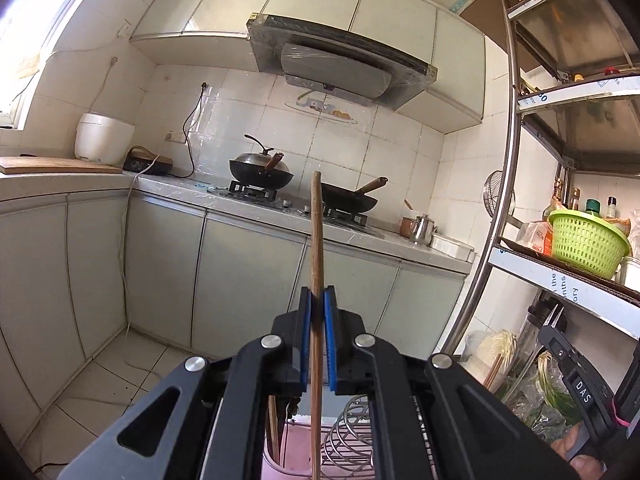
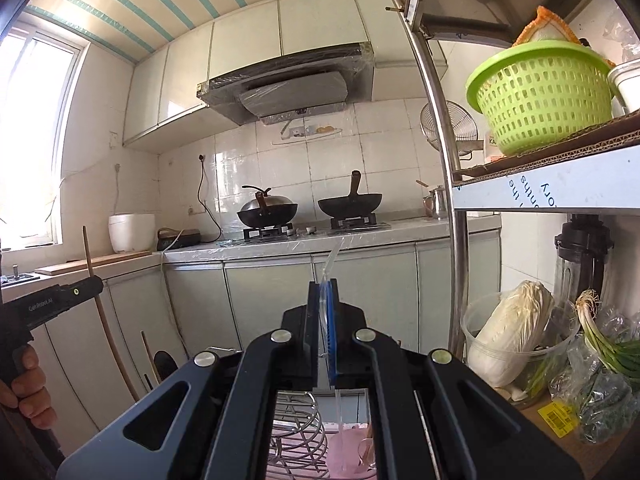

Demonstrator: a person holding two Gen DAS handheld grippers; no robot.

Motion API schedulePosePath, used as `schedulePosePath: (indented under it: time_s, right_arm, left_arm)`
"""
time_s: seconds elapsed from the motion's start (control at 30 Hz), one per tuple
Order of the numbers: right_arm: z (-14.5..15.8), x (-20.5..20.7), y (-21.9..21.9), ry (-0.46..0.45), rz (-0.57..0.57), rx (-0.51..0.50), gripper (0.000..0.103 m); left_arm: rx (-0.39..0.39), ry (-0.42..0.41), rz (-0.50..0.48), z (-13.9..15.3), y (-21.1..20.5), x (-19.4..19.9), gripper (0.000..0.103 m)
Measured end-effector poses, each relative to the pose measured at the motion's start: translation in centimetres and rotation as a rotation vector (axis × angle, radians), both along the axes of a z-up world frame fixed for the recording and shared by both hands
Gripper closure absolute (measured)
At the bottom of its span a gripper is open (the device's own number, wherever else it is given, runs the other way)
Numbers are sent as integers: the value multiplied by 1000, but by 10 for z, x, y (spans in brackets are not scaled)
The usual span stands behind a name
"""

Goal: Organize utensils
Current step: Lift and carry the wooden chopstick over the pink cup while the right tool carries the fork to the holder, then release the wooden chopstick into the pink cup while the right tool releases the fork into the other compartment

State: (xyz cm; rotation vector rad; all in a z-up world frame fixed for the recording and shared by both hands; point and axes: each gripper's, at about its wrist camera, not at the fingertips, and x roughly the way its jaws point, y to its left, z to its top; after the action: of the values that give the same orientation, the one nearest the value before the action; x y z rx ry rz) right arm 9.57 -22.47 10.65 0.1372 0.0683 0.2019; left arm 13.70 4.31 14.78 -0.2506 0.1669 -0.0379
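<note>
My left gripper (image 1: 319, 300) is shut on a long wooden stick (image 1: 316, 232) that stands nearly upright. Its lower end hangs over a pink utensil holder (image 1: 276, 456), where other wooden sticks stand. My right gripper (image 2: 323, 292) is shut on a thin clear plastic utensil (image 2: 334, 258), also upright, and its lower end reaches down toward the pink holder (image 2: 352, 454). At the left edge of the right wrist view, a hand (image 2: 28, 376) holds the left gripper (image 2: 92, 285) with the wooden stick (image 2: 100, 312) in it.
A wire rack (image 2: 296, 428) sits beside the pink holder. A metal shelf post (image 2: 448, 168) stands close on the right, with a green basket (image 2: 540, 100), a cabbage (image 2: 512, 332) and green onions (image 2: 600, 336) on the shelves. Two woks (image 1: 260, 168) sit on the far counter.
</note>
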Motion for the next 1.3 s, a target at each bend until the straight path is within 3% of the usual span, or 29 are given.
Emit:
schedulePosePath:
  time_s: [0.13,0.47,1.03,1.3]
  right_arm:
    - [-6,11,5,-6,-11,-35,99]
    - [-40,20,8,104,13,-29,99]
    - [-69,25,13,275,31,-50,99]
    - [-77,21,24,337,40,-94,99]
  left_arm:
    - [-8,-1,7,-2,5,6,97]
    - [51,-66,53,-18,1,14,97]
    - [118,162,-45,-99,-26,22,97]
    - [127,240,-45,-121,-29,27,97]
